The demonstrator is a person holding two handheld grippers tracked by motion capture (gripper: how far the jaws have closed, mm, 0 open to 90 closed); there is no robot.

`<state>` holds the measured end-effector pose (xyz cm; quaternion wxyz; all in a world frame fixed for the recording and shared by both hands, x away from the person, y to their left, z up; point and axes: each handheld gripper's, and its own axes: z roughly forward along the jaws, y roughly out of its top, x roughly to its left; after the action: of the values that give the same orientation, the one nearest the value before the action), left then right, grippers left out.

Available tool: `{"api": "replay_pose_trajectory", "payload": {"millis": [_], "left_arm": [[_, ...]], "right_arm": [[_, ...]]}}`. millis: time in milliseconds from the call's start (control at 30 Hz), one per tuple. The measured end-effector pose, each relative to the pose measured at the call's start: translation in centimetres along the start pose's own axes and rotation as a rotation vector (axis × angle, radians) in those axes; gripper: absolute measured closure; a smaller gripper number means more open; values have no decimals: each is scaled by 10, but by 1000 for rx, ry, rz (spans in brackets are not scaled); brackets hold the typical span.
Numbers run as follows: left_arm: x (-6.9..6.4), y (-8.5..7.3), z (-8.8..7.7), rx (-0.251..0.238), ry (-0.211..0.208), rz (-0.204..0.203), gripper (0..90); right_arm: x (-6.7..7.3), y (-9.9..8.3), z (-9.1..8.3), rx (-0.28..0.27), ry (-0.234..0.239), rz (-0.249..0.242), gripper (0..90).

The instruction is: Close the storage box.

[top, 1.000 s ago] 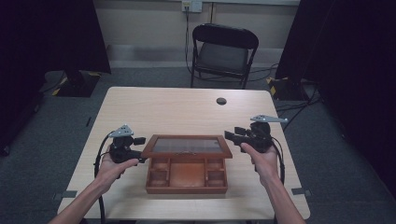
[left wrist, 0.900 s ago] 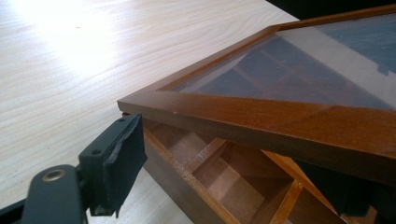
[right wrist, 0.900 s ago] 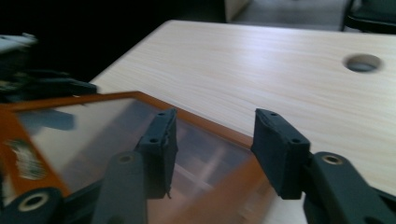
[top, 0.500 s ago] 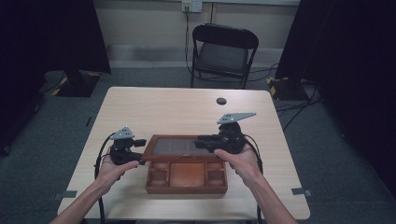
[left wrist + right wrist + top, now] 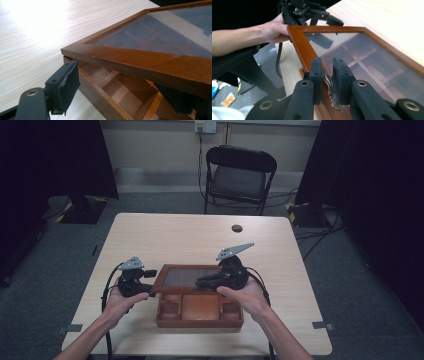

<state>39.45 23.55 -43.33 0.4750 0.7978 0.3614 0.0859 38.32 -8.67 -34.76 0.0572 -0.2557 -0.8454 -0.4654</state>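
Observation:
A brown wooden box [image 5: 199, 312] with several compartments sits at the table's near edge. Its glass-paned lid [image 5: 185, 276] is raised at a slant over the back. My left gripper [image 5: 150, 287] is at the box's left corner, and its jaws [image 5: 123, 91] straddle the base's wall under the lid [image 5: 140, 60], closed on it. My right gripper [image 5: 202, 282] reaches over the lid's front edge. Its jaws have just been closing, and they [image 5: 327, 75] now pinch the ornate metal handle [image 5: 329, 87] on the lid frame [image 5: 299, 47]. The left gripper [image 5: 322, 18] also appears across the lid.
The light wooden table [image 5: 200, 240] has a small dark round object [image 5: 236, 228] near its far edge. A black folding chair [image 5: 240, 172] stands behind the table. Cables lie on the grey floor at the right.
My right gripper moved left from beside the box onto the lid's front edge and closed on the handle. The left gripper stayed at the box's left corner.

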Motion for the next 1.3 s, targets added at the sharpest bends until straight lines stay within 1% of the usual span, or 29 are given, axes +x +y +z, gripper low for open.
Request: {"api": "replay_pose_trajectory", "payload": {"millis": [33,100,167,233,333,367,400,433,500,567,633,700,767,800,933,967,1000,1033,1067,1100,1200,1300], "left_arm": [[0,0,1,-6,-3,0,201],[0,-1,2,4,13,8,200],[-1,0,2,2,18,1,210],[0,-1,3,8,17,6,212],[2,-1,4,11,20,5,212],[3,-2,4,7,20,-4,211],[4,-2,4,12,23,0,211],[5,-2,4,15,27,-7,211],[5,-2,4,23,34,2,212],[6,-2,4,33,33,-5,216],[7,-3,3,43,36,3,216],[8,-4,0,49,44,1,216],[10,-5,-1,47,46,-7,216],[14,-7,-4,47,59,-17,216],[20,-9,-9,36,66,-40,216],[21,-10,-11,31,56,-58,217],[23,-10,-11,36,69,-82,226],[24,-11,-12,31,82,-90,238],[24,-11,-12,31,82,-90,233],[25,-11,-14,31,86,-75,234],[28,-11,-15,19,83,-87,233],[28,-12,-15,24,88,-86,233]], "right_arm": [[0,0,1,5,4,5,791],[-2,-1,2,15,20,14,796],[-4,-2,3,14,34,24,801],[-5,-3,4,15,41,26,804],[-4,-3,5,18,37,15,807],[-4,-2,6,20,34,12,808],[-4,-2,7,20,34,8,808],[-3,-2,7,18,30,6,809],[-3,-2,8,26,28,0,810],[-4,-2,8,32,27,-7,811],[-4,-3,9,36,25,-13,811],[-3,-4,9,39,22,-22,811],[-4,-5,9,35,23,-22,812],[-4,-6,9,37,24,-22,812],[-2,-10,11,46,23,-29,813],[-2,-11,12,51,23,-37,813],[-2,-12,13,51,23,-36,813],[-1,-14,13,50,22,-33,813],[-1,-15,13,50,23,-32,812],[-1,-16,13,51,23,-29,812],[-1,-17,14,44,20,-32,812],[-1,-20,15,50,22,-27,811]]}}
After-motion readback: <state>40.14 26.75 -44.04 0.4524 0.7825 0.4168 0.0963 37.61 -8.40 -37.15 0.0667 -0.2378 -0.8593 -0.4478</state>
